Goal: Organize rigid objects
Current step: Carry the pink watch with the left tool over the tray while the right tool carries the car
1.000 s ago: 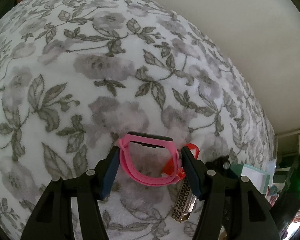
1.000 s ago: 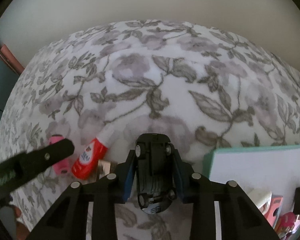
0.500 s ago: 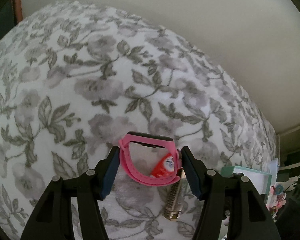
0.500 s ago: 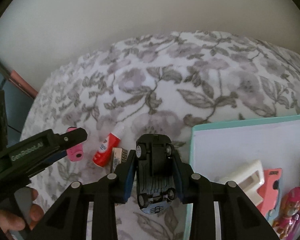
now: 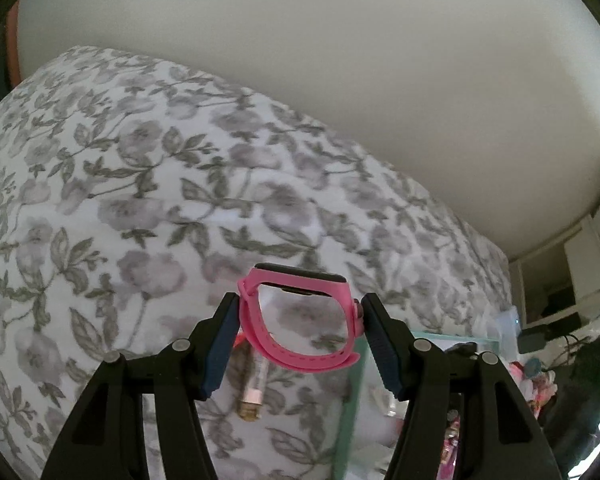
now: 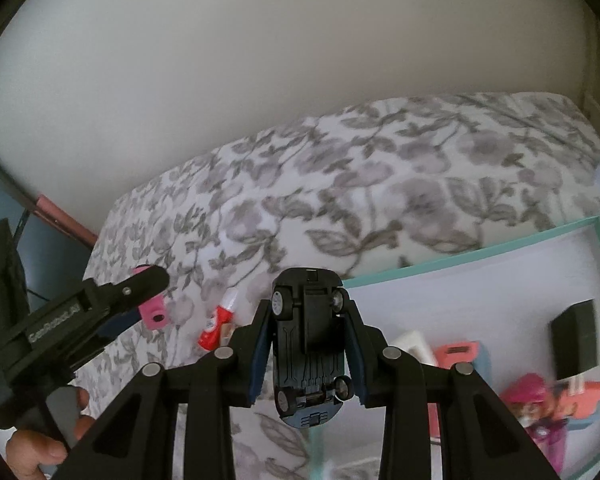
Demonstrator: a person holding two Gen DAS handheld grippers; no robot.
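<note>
My left gripper [image 5: 300,320] is shut on a pink smartwatch [image 5: 300,320], held above the floral blanket [image 5: 140,200]; the watch also shows in the right wrist view [image 6: 153,312]. My right gripper [image 6: 309,328] is shut on a black toy car [image 6: 306,344], underside up, over the left edge of the teal-rimmed white tray [image 6: 500,240]. A red and white tube [image 6: 216,324] and a gold-capped tube [image 5: 254,392] lie on the blanket left of the tray.
The tray holds a black block [image 6: 574,340], a white piece [image 6: 414,344], a coral tag [image 6: 458,354] and a pink figure [image 6: 534,400]. A white wall stands behind the bed. Shelving [image 5: 560,288] is at the far right.
Both grippers have risen and swung right towards the tray with their objects. The tray now fills more of the right wrist view.
</note>
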